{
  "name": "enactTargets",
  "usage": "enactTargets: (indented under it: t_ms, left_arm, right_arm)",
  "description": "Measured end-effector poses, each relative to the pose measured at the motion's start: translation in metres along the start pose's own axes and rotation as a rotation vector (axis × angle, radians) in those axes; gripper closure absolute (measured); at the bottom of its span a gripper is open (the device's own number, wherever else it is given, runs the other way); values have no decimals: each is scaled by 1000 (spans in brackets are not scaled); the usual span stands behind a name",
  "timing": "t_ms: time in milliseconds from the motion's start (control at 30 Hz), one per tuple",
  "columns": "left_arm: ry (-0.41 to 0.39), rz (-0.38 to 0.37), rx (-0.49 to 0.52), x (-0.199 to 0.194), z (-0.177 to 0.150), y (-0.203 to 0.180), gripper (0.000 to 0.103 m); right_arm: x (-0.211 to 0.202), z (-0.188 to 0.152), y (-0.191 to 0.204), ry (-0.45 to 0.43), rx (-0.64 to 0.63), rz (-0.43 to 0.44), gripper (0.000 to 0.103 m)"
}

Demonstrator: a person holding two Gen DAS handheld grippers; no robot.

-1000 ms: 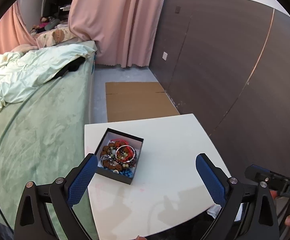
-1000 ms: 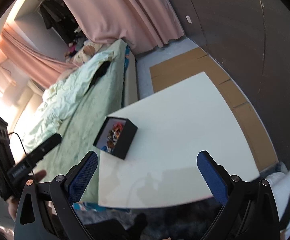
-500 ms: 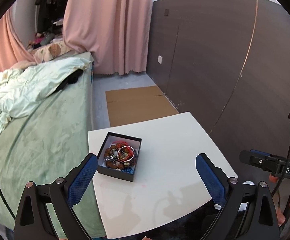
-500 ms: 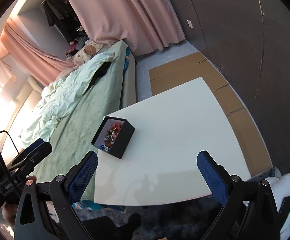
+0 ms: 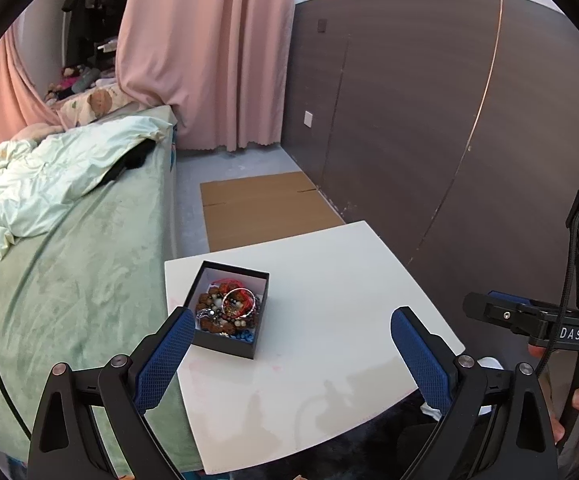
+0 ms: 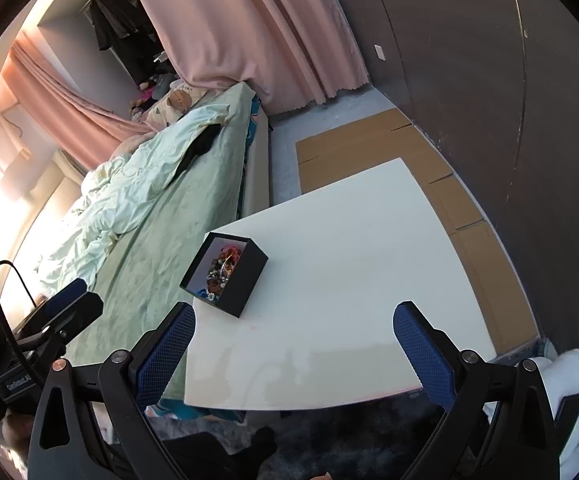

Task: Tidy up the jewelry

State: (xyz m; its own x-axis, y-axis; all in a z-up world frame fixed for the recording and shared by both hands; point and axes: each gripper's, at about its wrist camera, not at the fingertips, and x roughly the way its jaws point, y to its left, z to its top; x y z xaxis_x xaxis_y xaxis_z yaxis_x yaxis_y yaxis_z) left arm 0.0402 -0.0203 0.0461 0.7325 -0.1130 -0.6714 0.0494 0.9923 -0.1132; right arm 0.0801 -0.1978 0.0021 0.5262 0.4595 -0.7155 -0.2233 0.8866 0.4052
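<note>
Ahead of both claws, low and to the left: black box [image 5: 228, 310] of tangled jewelry [image 5: 227, 312] is sitting on the white table [image 5: 329, 280], near the table's bed-side edge.
Box contents: beads, a red cord and a silver bangle [image 5: 242, 301] are lying heaped together; single pieces are too small to separate.
Box axis: long side is running away from the claws and slightly rightward in the left wrist view; near corner is pointing toward the left gripper's left finger.
Left gripper [image 5: 289, 356]: jaws are standing wide apart, holding nothing; box is lying just past its left fingertip, off the centre line.
Right gripper [image 6: 293, 354]: jaws are likewise spread wide and empty; box [image 6: 225, 274] is sitting further forward and left of its left finger.
Nearer claw: judging by apparent size, the left one is the closer.
Coming move (judgement): left claw is needing a shift to its left and downward into the box.
Surroundings: green bed [image 5: 69, 260] is lying left of the table, cardboard [image 5: 265, 208] beyond it.
</note>
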Motion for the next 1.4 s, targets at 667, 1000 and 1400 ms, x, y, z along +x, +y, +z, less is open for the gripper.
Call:
enactTargets:
  t_ms: [667,1000,1400]
  left_arm:
    - [-15,0,4,-5,-1,0,4]
    - [-20,0,5,-6,0,0,4]
    - [-21,3,6,-5,-1,-1,4]
  right_arm:
    - [1,3,-2,0,-4,-8,3]
    - [4,4,-6,-2,4,-15,3]
    - [5,2,-5,-3,4,-20,3]
